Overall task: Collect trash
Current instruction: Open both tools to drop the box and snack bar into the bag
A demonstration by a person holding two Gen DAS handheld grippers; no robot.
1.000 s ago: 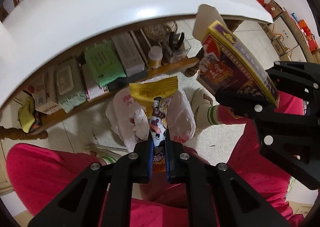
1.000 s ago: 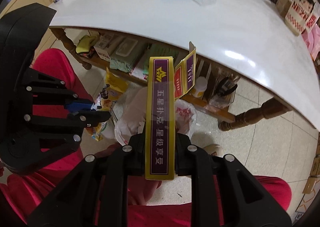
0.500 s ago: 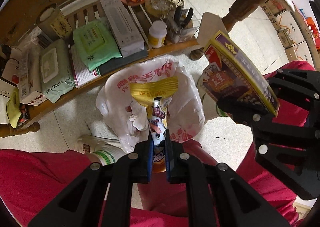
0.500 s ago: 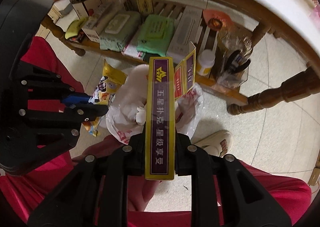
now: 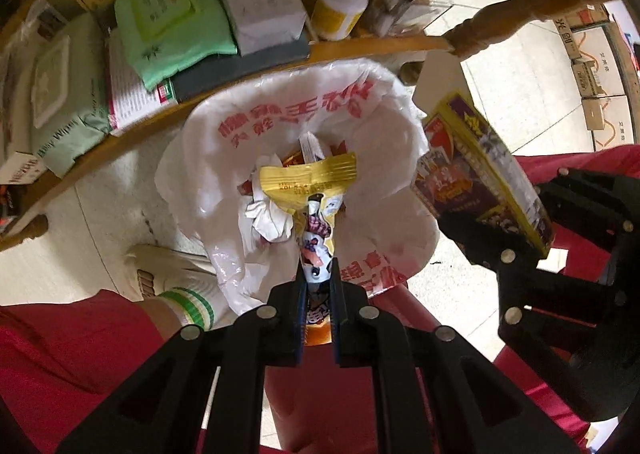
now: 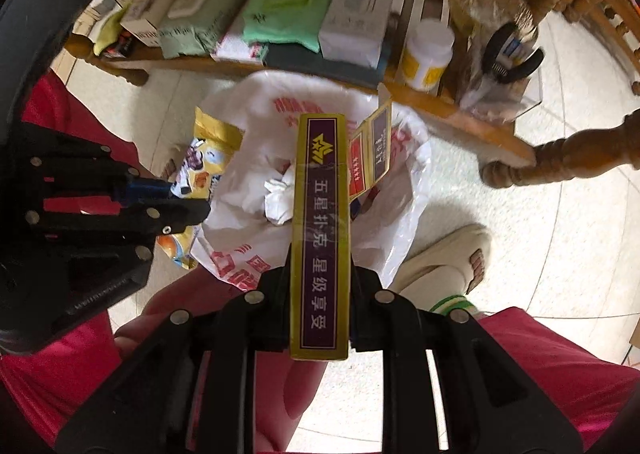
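A white plastic trash bag (image 5: 372, 138) with red print stands open on the floor and holds crumpled tissue (image 5: 268, 220). My left gripper (image 5: 318, 272) is shut on a yellow snack wrapper (image 5: 310, 182) held over the bag's mouth. My right gripper (image 6: 320, 258) is shut on a yellow and purple playing-card box (image 6: 322, 230) with its flap open, held just above the bag (image 6: 400, 206). The box (image 5: 476, 170) also shows at the right of the left wrist view, and the wrapper (image 6: 202, 162) at the left of the right wrist view.
A low wooden shelf (image 5: 372, 44) behind the bag carries wipe packs (image 5: 172, 26), boxes, a white bottle (image 5: 340, 4) and pliers. The person's red trousers (image 5: 72, 350) and shoes (image 6: 448, 254) flank the bag. A table leg (image 6: 560, 158) stands at the right.
Both grippers have dropped from table height down below the tabletop toward the bag, which now looks larger and closer. Both still hold their items.
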